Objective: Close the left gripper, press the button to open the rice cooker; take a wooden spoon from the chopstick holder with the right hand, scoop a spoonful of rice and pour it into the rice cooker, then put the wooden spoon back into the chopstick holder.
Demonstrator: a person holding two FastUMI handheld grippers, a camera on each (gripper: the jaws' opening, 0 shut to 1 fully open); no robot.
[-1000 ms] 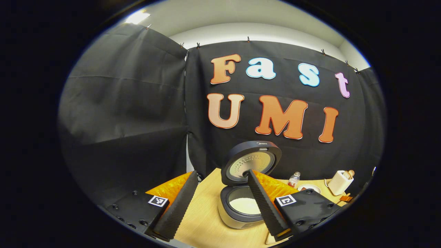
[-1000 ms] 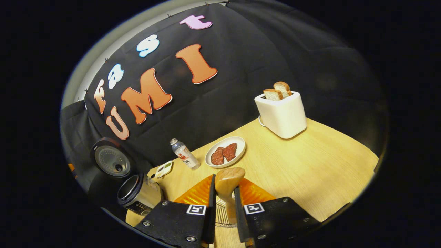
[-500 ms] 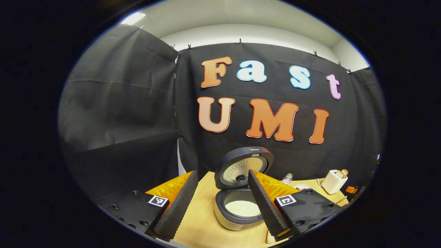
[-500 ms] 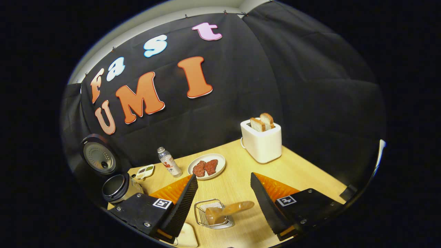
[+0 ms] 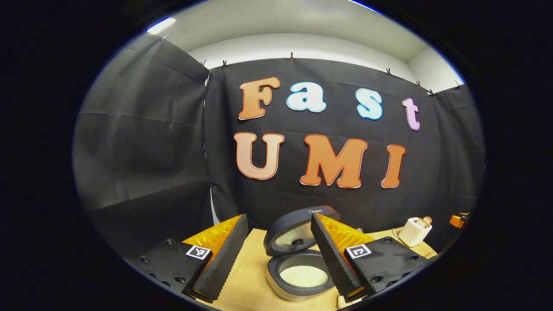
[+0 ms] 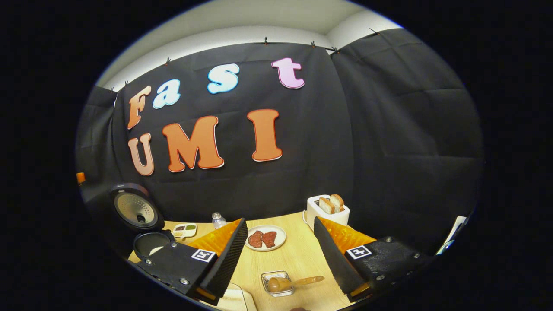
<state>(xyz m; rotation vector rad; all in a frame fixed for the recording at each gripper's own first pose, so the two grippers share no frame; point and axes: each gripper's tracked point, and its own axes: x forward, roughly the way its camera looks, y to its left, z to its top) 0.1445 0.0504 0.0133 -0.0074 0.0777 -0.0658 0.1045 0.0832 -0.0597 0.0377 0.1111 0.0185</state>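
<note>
At the far left of the table [image 6: 302,259], in the right gripper view, the rice cooker [image 6: 144,239] stands with its lid up, pale rice showing in the pot. Just right of it, a small dish [image 6: 184,230] and a bottle [image 6: 218,219], then a plate of meat [image 6: 265,238] and the toaster [image 6: 327,209] with two slices poking out. The right gripper [image 6: 280,248] hangs above the table, fingers spread wide, holding nothing. Below and between them, the wooden spoon [image 6: 290,283] lies tilted in the wire chopstick holder [image 6: 276,284]. Over to the left gripper view: the left gripper [image 5: 280,250] has its fingers wide apart and empty, with the open cooker beyond them, near and low.
</note>
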